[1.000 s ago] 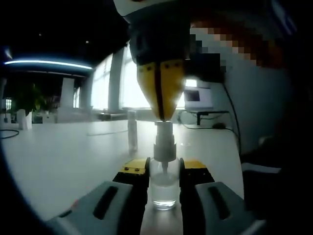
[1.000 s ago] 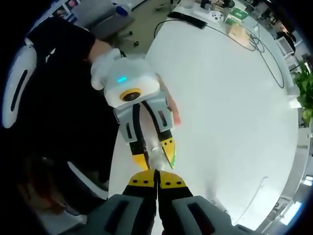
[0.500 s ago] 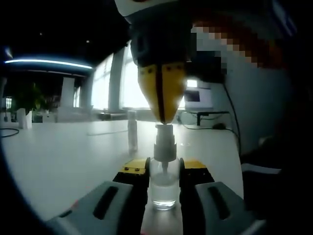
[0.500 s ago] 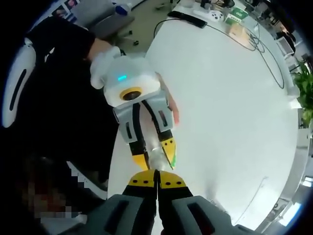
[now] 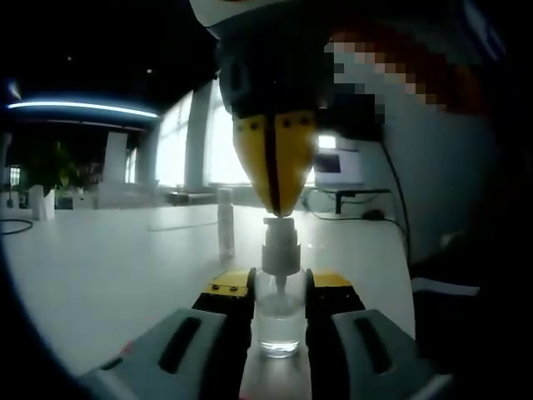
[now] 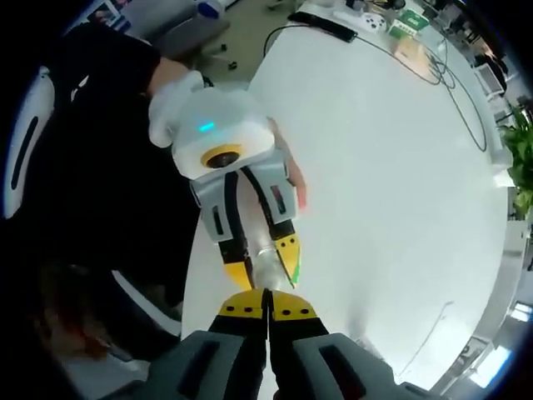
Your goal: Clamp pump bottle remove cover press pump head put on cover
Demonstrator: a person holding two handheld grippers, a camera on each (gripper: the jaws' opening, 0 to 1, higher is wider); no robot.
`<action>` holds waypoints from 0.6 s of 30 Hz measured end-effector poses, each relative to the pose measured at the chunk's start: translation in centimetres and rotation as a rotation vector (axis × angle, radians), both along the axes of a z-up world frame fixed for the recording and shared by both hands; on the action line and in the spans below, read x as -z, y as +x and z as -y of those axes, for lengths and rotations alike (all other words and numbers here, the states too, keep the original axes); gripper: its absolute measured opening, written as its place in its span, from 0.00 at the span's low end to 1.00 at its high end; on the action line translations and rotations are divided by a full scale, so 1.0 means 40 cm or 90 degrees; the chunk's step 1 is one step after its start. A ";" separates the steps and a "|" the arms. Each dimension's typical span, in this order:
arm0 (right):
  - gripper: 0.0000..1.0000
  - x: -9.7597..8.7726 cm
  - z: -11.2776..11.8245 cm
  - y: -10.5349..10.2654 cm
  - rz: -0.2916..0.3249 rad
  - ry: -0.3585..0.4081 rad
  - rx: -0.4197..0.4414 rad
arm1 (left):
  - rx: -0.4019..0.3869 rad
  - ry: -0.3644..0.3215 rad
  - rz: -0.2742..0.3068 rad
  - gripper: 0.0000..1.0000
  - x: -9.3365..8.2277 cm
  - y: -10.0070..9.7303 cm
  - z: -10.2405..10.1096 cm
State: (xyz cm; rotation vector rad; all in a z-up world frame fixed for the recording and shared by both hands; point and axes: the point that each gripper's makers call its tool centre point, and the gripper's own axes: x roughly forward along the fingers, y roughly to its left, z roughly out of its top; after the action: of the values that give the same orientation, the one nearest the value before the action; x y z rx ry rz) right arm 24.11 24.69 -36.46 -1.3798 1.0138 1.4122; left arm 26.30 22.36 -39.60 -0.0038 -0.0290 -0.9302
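Observation:
A clear pump bottle [image 5: 279,321] with a little liquid stands on the white table [image 5: 108,267], and my left gripper [image 5: 279,283] is shut on its body. Its white pump head [image 5: 281,243] sticks up above the jaws. My right gripper [image 5: 275,207] comes down from above, shut, with its yellow tips resting on top of the pump head. A slim clear cover [image 5: 225,223] stands upright on the table behind and to the left. Seen from the right gripper view, my right gripper [image 6: 267,302] is shut directly over the bottle [image 6: 266,265], which the left gripper [image 6: 265,271] clamps.
The bottle sits close to the table edge [image 6: 193,275], beside a person's dark sleeve [image 6: 100,167]. A monitor [image 5: 337,163] and cables [image 5: 366,213] lie at the far side. A cable [image 6: 441,75] and small items [image 6: 391,21] occupy the table's far end, with a plant [image 6: 520,150] beyond.
My right gripper has moved down a little and the pump head has sunk with it. The left gripper still clamps the bottle in the same place.

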 end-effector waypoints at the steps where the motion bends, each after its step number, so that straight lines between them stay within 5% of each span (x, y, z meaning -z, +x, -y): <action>1: 0.00 -0.005 0.001 0.001 0.000 0.003 0.000 | 0.000 0.000 0.000 0.15 0.000 0.000 0.000; 18: 0.00 -0.010 0.001 0.002 -0.015 0.027 0.021 | -0.001 0.002 0.005 0.15 -0.001 -0.002 0.001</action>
State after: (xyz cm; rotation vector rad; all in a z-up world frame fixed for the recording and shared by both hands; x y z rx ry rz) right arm 24.20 24.64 -36.07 -1.3117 1.0117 1.4215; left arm 26.21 22.31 -39.56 0.0025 -0.0348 -0.9294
